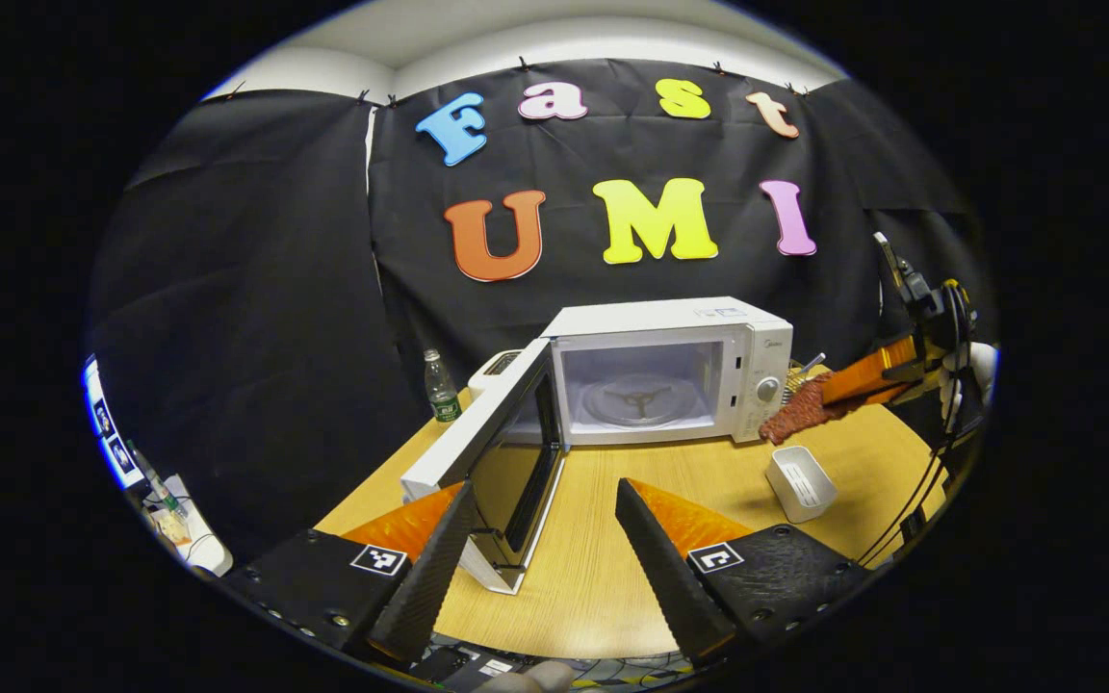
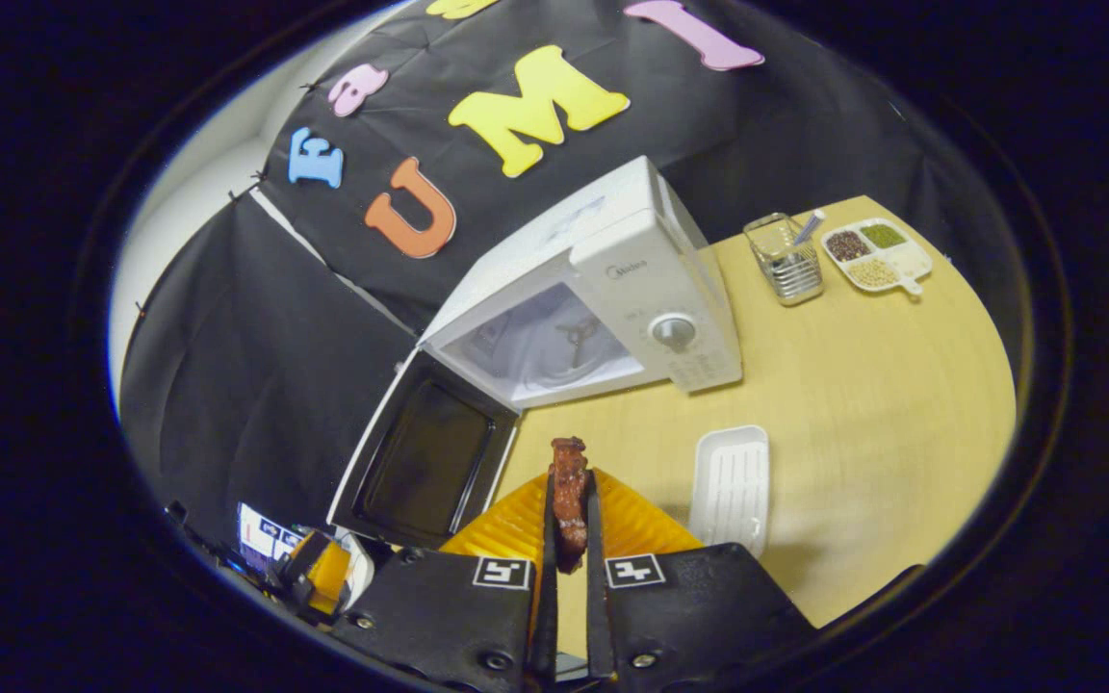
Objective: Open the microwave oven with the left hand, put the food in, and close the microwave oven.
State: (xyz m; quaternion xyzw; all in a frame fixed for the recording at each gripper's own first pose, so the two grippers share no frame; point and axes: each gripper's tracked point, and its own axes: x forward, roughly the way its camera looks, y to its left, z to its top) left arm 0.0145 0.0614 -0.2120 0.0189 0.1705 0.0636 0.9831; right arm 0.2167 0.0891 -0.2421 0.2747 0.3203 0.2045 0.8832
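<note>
microwave oven (image 1: 670, 371) stands on the wooden surface (image 1: 593, 568), its door (image 1: 482, 452) swung wide, cavity bare. left gripper (image 1: 535, 568) spread wide, holding nothing, just before the door edge. right gripper (image 2: 569, 539) clamped on the food (image 2: 569, 496), raised above the surface beside a white tray (image 2: 733, 481).
</note>
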